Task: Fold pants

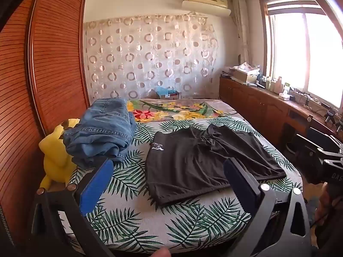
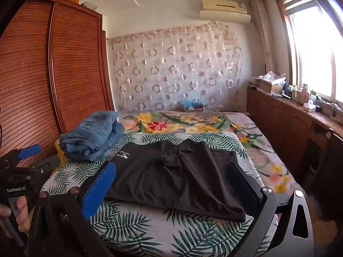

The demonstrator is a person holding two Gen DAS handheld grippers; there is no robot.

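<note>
- Black pants [image 1: 205,160], one pair, lie flat on the bed [image 1: 193,220].
- One blue jeans pile [image 1: 103,132] beside them.
- Left tongs [image 1: 169,184] and right tongs [image 2: 171,184] both wide, empty.

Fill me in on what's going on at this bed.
A person holds a two-finger gripper in each hand over a bed with a palm-leaf cover. Both the left gripper and the right gripper are open and holding nothing. Black pants lie on the cover ahead of them, partly folded and rumpled in the middle. A pile of blue jeans sits to the left, beside a yellow plush toy.
</note>
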